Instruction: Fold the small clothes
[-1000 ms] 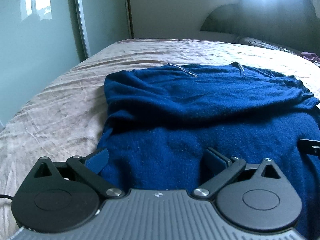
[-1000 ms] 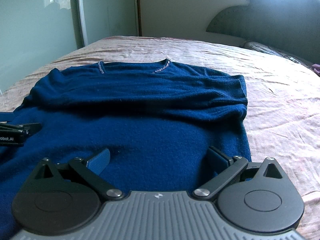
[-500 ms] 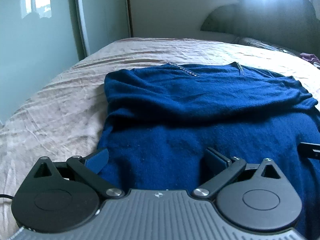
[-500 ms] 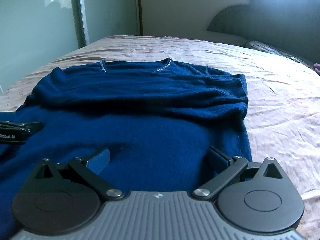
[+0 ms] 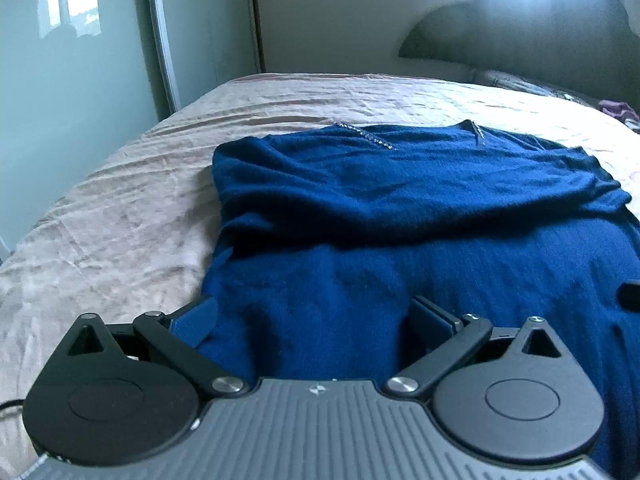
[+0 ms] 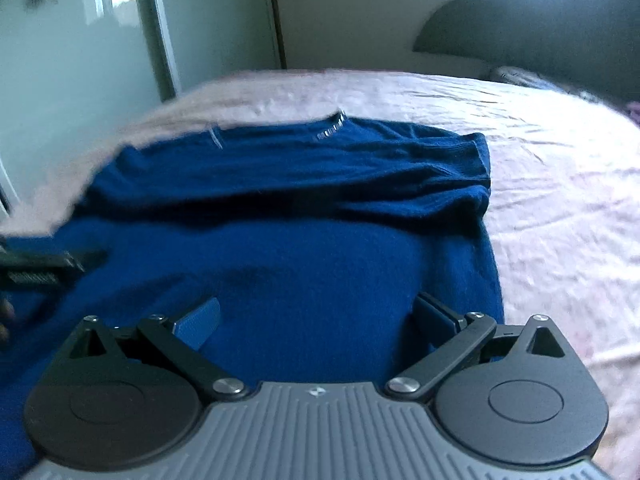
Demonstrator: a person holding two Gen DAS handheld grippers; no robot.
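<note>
Jaws of both grippers gape over sweater [image 5: 400, 200].

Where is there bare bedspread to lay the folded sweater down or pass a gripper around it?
Bare bedspread runs between the blue sweater and the wardrobe door. More lies right of the sweater toward the headboard, and beyond the collar. The middle is crowded: both open grippers, left gripper and right gripper, hang over the sweater.

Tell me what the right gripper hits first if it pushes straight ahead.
Probably the blue sweater: the open right gripper points low across its near body, with the folded-over sleeves just beyond. Depth is unclear, so it might skim above the fabric.
</note>
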